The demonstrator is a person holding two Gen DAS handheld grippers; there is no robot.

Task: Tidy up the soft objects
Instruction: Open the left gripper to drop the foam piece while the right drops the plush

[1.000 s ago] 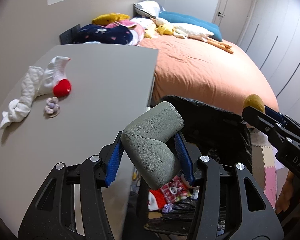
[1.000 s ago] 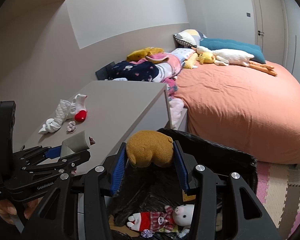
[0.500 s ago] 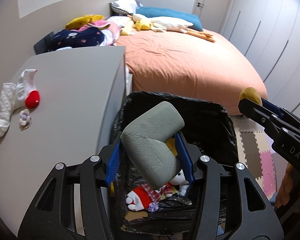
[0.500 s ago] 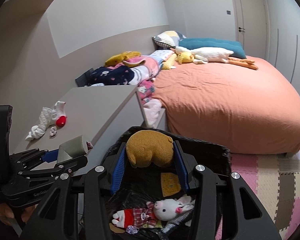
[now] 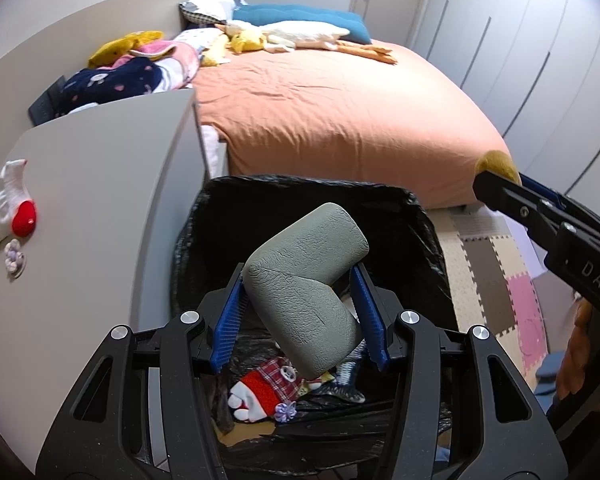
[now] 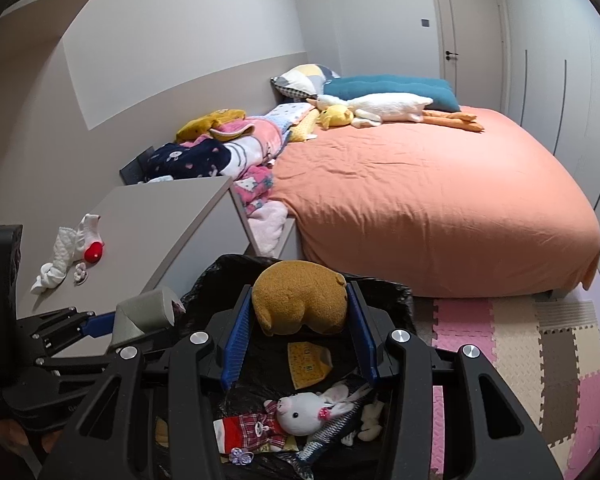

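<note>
Above the bin (image 5: 428, 216), grey foam piece (image 5: 306, 292) between left gripper (image 5: 300, 320) fingers.

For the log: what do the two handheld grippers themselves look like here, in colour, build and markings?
Both match: the left gripper and the right gripper have matte black, speckled frames with cut-out windows, round silver screw heads at the joints, and ribbed blue finger pads. Seen side-on, the right gripper's body bears pale letters reading "DAS"; the left one's shows faint lettering too small to read. No cables or sleeves show.
</note>
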